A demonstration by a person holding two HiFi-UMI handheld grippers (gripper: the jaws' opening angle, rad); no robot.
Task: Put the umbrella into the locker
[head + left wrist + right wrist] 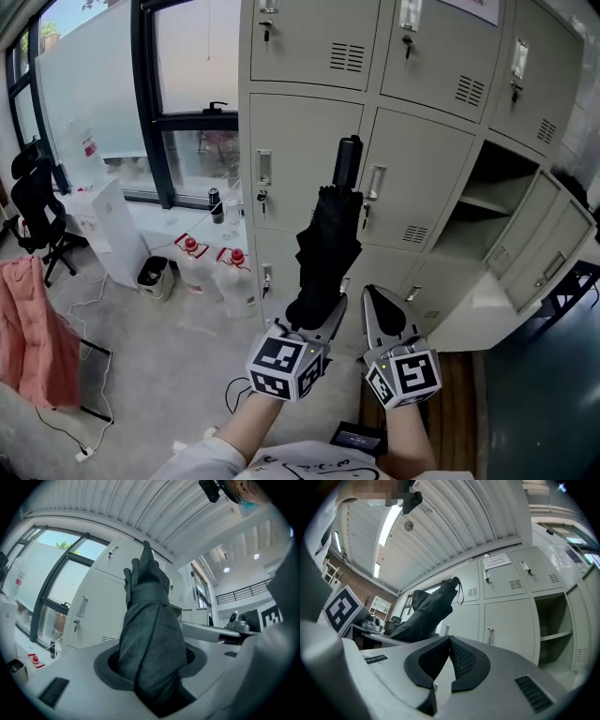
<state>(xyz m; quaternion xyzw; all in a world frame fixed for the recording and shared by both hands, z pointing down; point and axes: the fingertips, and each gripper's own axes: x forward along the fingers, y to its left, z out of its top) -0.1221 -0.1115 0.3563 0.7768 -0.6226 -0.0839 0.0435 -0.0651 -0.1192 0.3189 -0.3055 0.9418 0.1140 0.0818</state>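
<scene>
With my left gripper [314, 319] clamped on the folded umbrella [328, 234] standing up from its jaws and my right gripper [377, 298] closed and empty beside it, I'd swing right to the open locker [489, 187] and tip the handle end in first.

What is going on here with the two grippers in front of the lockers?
A person holds a two-jaw gripper in each hand, facing a bank of pale grey metal lockers. The left gripper is clamped on a folded black fabric umbrella, held upright. The right gripper is shut and empty. One locker compartment on the right stands open, and the umbrella is not yet inside it.
</scene>
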